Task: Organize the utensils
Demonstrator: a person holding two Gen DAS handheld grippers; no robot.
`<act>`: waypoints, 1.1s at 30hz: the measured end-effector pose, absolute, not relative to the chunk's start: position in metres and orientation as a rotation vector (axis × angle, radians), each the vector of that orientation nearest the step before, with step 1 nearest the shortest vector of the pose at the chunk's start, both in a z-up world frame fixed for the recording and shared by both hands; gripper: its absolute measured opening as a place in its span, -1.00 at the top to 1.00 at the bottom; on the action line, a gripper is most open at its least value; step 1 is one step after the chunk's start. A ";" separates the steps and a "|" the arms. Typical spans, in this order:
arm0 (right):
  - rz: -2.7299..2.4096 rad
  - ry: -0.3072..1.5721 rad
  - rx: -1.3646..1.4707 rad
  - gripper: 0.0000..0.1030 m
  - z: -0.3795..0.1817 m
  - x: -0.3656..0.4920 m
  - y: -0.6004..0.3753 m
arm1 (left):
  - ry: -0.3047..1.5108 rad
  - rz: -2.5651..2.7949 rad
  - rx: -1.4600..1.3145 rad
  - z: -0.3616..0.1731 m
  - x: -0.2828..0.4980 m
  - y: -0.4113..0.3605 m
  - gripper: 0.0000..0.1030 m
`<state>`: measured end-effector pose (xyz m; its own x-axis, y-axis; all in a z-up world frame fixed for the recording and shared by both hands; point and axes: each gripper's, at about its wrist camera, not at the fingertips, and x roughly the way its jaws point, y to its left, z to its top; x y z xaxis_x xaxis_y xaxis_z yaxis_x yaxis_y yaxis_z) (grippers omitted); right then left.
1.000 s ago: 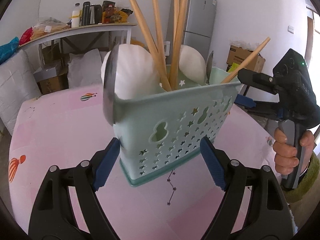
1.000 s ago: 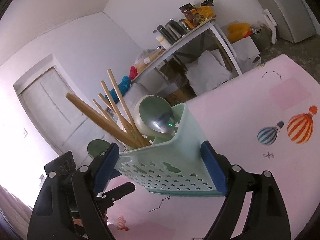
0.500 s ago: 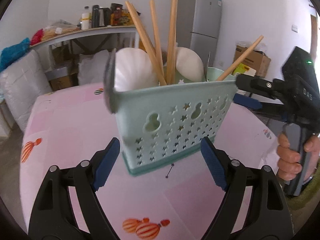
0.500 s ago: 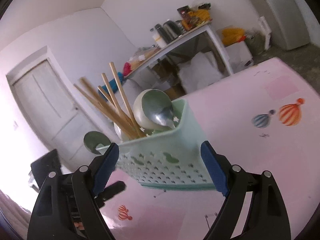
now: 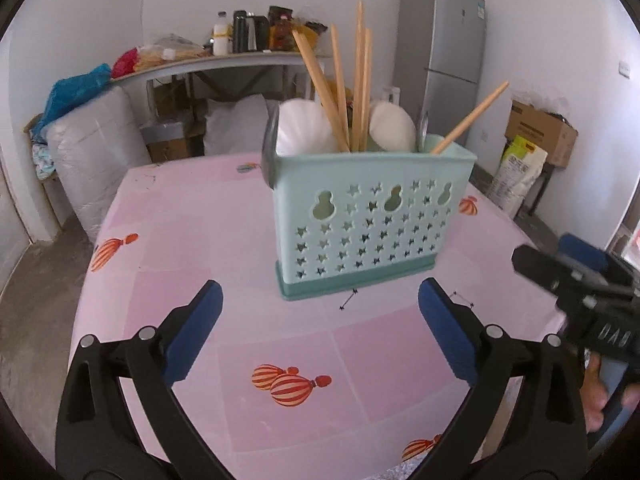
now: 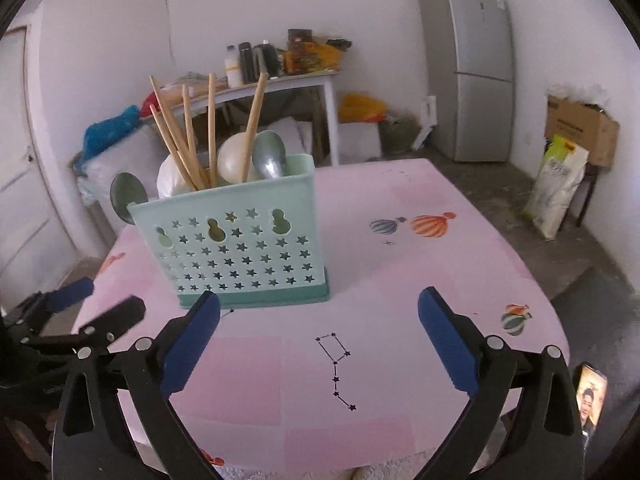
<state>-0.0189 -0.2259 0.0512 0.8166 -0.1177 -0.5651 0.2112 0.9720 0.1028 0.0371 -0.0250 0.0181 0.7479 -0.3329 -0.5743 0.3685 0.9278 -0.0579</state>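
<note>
A mint green utensil basket (image 5: pixel 372 216) with star cut-outs stands upright on the pink table (image 5: pixel 200 248). It holds several wooden chopsticks (image 5: pixel 340 92), white spoons (image 5: pixel 304 128) and metal spoons (image 6: pixel 269 160). It also shows in the right wrist view (image 6: pixel 240 244). My left gripper (image 5: pixel 320 324) is open and empty, a short way in front of the basket. My right gripper (image 6: pixel 318 336) is open and empty, in front of the basket and to its right. The left gripper also shows at the lower left of the right wrist view (image 6: pixel 80 312).
The table's edges drop off on all sides to a concrete floor. A cluttered shelf table (image 5: pixel 224 60), a grey fridge (image 6: pixel 468 68), cardboard boxes (image 6: pixel 580 128) and sacks stand along the walls. A phone (image 6: pixel 590 396) lies at the lower right.
Both grippers have let go of the basket's sides and pulled back. The basket, tilted and off the table before, now stands upright on it.
</note>
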 end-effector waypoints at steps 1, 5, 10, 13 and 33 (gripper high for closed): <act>-0.194 0.591 0.159 -0.87 0.051 -0.021 -0.225 | 0.612 -0.384 0.057 0.019 0.036 -0.024 -0.83; -0.249 0.602 0.136 -0.87 0.051 -0.021 -0.220 | 0.615 -0.325 0.068 0.021 0.039 -0.023 -0.83; -0.286 0.615 0.128 -0.87 0.051 -0.020 -0.219 | 0.633 -0.208 0.115 0.019 0.041 -0.023 -0.83; -0.297 0.613 0.115 -0.87 0.052 -0.021 -0.218 | 0.634 -0.138 0.128 0.019 0.040 -0.021 -0.83; -0.355 0.621 0.050 -0.87 0.055 -0.017 -0.226 | 0.617 0.125 0.127 0.029 0.039 -0.006 -0.83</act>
